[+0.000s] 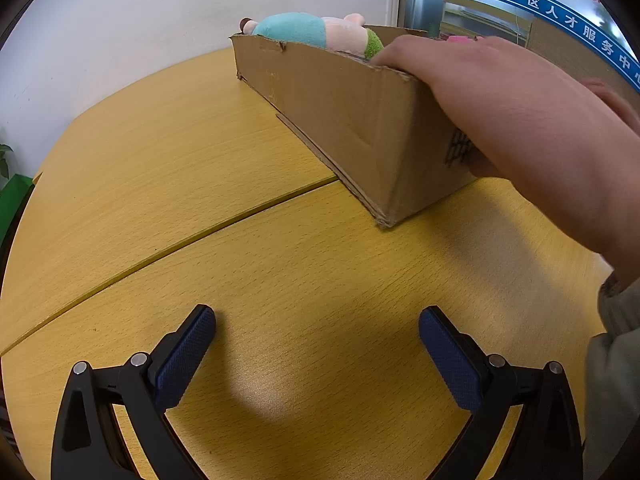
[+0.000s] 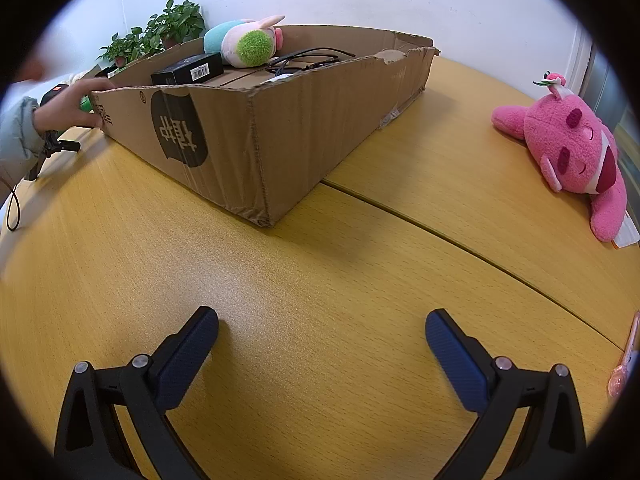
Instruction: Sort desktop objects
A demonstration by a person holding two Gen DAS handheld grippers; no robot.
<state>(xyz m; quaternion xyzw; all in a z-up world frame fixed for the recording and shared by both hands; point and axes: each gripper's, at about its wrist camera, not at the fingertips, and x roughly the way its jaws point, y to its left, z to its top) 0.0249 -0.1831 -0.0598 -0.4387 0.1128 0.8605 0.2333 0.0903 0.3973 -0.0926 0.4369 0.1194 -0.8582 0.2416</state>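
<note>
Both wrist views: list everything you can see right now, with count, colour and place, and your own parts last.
Corrugated cardboard box: one, brown, open-topped, on the table.
Wooden table: one, yellow-tan, with a seam across it.
Round plush toy: one, teal, pink and green, inside the box at its far end.
Rectangular black carton: one, barcode label, inside the box.
Black cables: a tangle, inside the box.
Pink plush bear: one, lying on the table right of the box.
Potted green plants: at least two, by the wall behind the box.
Bare hand: one, gripping the box's near-left corner.
Left tongs: black, blue pads, open, empty.
Right tongs: black, blue pads, open, empty.
</note>
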